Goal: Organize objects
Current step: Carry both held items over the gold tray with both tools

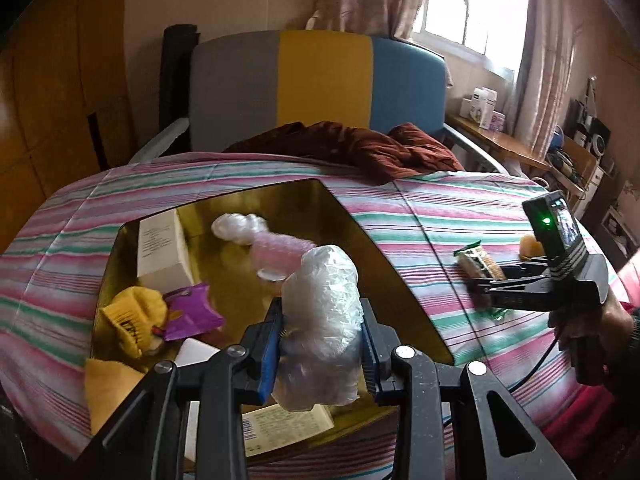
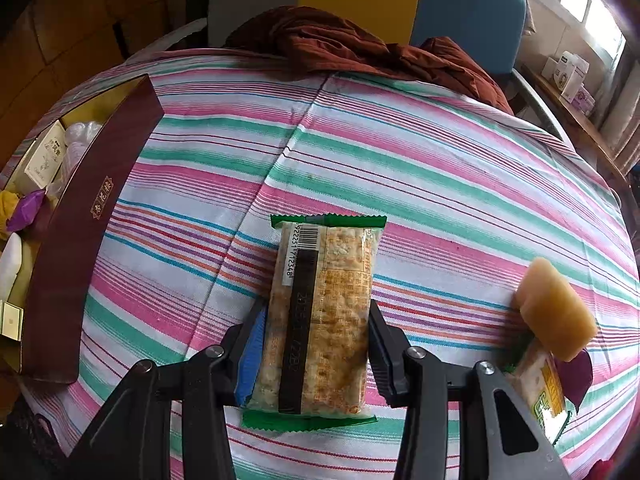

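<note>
Crinkled clear plastic bag point(image 1: 320, 328) clamped in left gripper point(image 1: 322, 344) above gold-lined box point(image 1: 360, 232); green-edged cracker pack point(image 2: 320, 320) flanked by right gripper point(image 2: 316, 344), grip unclear, yellow block point(image 2: 554, 312) at 3 o'clock.

Daylight from blown-out window point(image 1: 476, 4) (upper right); room dim, warm; fisheye bends edges; corners vignetted black.

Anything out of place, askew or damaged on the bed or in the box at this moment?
Nothing looks damaged or spilled. Oddities: a rumpled brown garment heaped at the bed's far edge, and a yellow block resting tilted on another snack packet. The box holds loose items jumbled together. Both grippers hold items normally.
</note>
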`<action>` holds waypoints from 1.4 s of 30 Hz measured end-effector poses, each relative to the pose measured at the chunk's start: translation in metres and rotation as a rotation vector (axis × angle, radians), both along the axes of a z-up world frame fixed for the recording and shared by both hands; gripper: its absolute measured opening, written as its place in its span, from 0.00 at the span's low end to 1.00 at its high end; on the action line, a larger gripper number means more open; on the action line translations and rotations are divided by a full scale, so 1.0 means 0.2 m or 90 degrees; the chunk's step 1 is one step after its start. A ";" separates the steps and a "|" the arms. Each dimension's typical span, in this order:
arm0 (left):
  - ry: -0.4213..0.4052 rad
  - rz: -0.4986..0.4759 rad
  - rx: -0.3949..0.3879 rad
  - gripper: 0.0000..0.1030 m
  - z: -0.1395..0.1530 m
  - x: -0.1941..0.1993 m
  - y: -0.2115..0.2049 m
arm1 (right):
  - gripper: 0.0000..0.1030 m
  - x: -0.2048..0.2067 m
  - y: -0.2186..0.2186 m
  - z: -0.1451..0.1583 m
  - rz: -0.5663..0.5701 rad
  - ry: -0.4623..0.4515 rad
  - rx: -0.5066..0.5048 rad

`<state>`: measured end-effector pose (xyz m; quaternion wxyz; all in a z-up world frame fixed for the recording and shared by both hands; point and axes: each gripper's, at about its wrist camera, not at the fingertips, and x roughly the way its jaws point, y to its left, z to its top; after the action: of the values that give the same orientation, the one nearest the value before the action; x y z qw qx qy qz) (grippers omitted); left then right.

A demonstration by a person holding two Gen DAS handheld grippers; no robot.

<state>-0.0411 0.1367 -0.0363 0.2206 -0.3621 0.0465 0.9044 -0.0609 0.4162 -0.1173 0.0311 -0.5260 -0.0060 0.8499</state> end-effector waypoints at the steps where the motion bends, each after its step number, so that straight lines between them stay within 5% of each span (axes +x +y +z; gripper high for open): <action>1: -0.001 0.003 0.000 0.34 0.00 0.00 -0.01 | 0.45 0.00 0.00 0.00 -0.002 0.000 0.001; 15: -0.022 0.041 0.010 0.34 -0.06 -0.06 -0.16 | 0.45 0.01 -0.11 0.05 0.009 0.003 -0.024; 31: -0.029 0.040 0.010 0.34 -0.07 -0.05 -0.19 | 0.45 0.06 -0.44 0.32 0.055 0.090 -0.155; 42: -0.060 0.040 0.044 0.34 -0.09 -0.08 -0.22 | 0.45 -0.10 -0.65 0.40 0.108 0.098 -0.163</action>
<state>-0.0568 0.0922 -0.0541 0.2064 -0.3980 -0.0066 0.8938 -0.0801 0.2868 -0.0373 -0.1077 -0.4563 0.0603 0.8812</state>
